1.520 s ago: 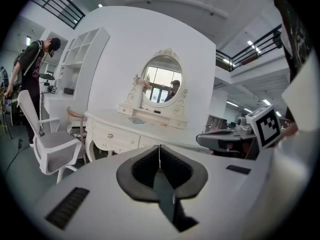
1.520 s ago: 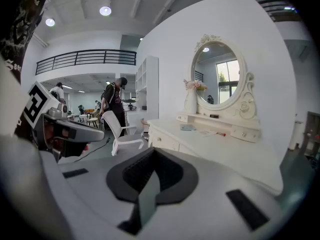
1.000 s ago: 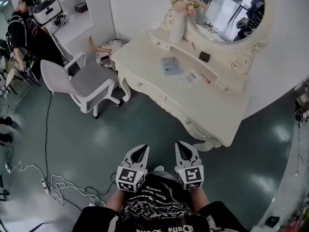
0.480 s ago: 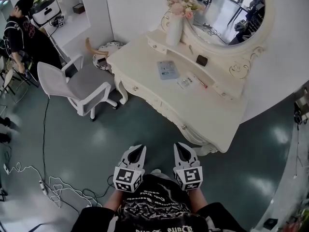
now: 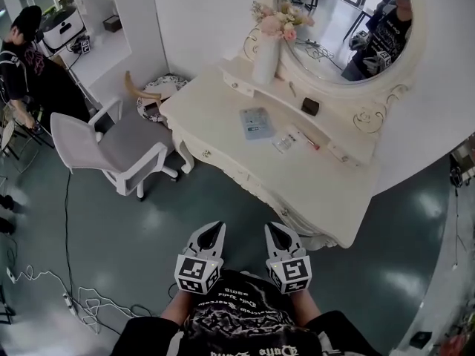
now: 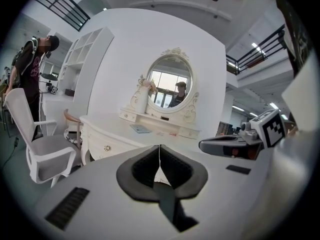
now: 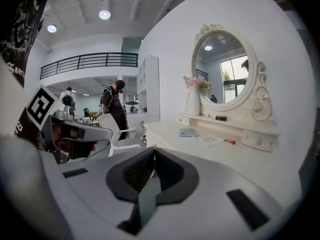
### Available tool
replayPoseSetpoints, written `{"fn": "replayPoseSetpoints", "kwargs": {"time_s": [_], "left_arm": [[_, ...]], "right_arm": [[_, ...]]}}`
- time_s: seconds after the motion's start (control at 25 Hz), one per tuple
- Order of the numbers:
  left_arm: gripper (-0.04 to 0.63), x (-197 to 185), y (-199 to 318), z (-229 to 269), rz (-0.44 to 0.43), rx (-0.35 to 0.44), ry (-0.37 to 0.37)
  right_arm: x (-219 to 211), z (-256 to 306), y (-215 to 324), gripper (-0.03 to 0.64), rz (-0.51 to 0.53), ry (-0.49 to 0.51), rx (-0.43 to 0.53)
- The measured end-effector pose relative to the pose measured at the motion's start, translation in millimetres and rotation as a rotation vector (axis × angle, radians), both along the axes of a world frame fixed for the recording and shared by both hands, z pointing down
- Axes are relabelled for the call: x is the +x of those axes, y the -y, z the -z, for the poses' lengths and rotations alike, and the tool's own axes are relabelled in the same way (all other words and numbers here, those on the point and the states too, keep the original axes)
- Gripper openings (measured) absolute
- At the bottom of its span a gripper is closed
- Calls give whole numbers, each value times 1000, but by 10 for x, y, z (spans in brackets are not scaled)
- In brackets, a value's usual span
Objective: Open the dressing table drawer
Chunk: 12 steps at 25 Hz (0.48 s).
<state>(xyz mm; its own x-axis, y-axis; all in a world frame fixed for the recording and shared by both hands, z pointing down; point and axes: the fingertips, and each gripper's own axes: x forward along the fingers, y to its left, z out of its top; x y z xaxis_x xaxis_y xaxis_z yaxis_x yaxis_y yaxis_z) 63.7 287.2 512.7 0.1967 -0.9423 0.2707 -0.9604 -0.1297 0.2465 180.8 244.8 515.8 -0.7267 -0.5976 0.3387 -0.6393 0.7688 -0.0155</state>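
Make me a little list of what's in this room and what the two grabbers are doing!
table: white dressing table, apart from both grippers
drawers: front drawers all shut, untouched
on top: booklet, vase of flowers, oval mirror
left: left gripper jaws together, holding nothing
right: right gripper jaws together, holding nothing
beside table: white chair
far left: a person standing

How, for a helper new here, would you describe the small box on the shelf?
Find the white dressing table with the oval mirror. On its raised shelf, right of the vase, sits the small box, the only dark thing there.
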Motion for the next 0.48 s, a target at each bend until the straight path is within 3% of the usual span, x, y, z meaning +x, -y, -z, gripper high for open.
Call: {"fn": "replayPoseSetpoints", "kwargs": {"time_s": [0.48], "left_arm": [[17,-481,517,0,-73,6,-11]], "right_arm": [[-530,-36,362,12,-37,-35,-13]]}}
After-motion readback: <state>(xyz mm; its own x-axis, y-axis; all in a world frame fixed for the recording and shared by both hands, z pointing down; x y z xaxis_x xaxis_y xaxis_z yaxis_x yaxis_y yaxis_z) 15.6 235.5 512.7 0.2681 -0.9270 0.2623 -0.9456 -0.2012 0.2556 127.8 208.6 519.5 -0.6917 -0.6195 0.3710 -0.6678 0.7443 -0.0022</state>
